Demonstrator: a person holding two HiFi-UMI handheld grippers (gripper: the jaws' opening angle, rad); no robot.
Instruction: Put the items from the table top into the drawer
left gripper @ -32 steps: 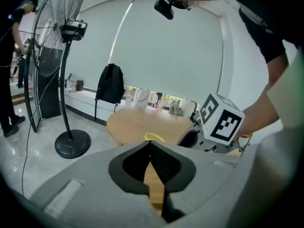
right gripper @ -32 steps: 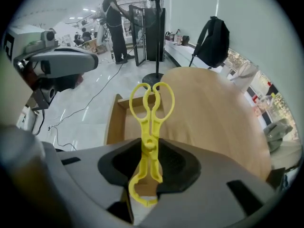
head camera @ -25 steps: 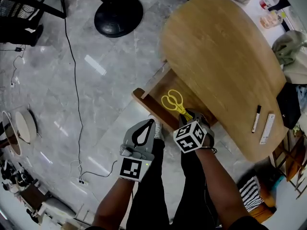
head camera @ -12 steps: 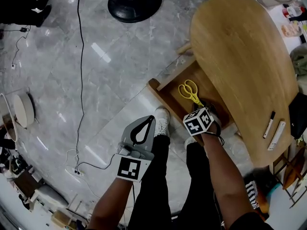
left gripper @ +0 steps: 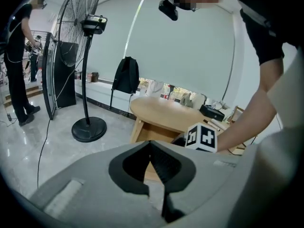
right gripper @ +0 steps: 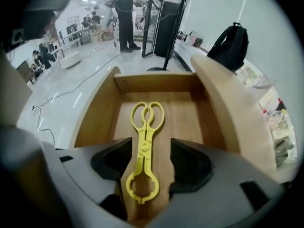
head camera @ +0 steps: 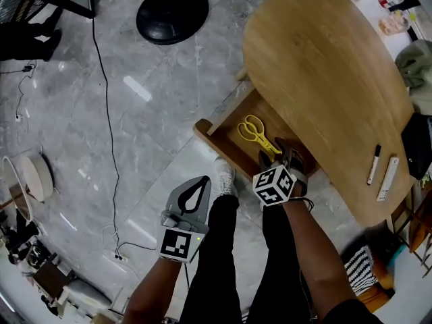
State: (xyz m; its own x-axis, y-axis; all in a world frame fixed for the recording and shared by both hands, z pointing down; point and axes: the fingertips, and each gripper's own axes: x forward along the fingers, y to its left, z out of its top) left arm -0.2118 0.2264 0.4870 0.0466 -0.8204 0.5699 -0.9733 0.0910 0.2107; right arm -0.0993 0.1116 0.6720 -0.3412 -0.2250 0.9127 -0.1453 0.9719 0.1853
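Yellow scissor-style tongs (right gripper: 144,146) lie flat on the floor of the open wooden drawer (right gripper: 187,118), ring handles pointing away from me. My right gripper (right gripper: 151,161) hangs over their near end. Its jaws have just been opening, and the tongs lie between the pads untouched. In the head view the tongs (head camera: 255,132) rest in the drawer (head camera: 219,135) just beyond the right gripper (head camera: 280,157). My left gripper (head camera: 201,184) hovers over the floor beside my legs, shut on nothing, as the left gripper (left gripper: 151,146) view confirms. A black marker (head camera: 372,165) and a white bar (head camera: 388,179) lie on the table (head camera: 317,59).
A fan's round black base (head camera: 172,12) stands on the marble floor, with a cable (head camera: 111,147) running past it. My shoe (head camera: 223,176) is at the drawer's front. A black bag (head camera: 418,147) sits at the table's right edge.
The right gripper has sunk into the drawer and its jaws have parted, leaving the tongs lying on the drawer floor. The left gripper has drifted a little toward my body.
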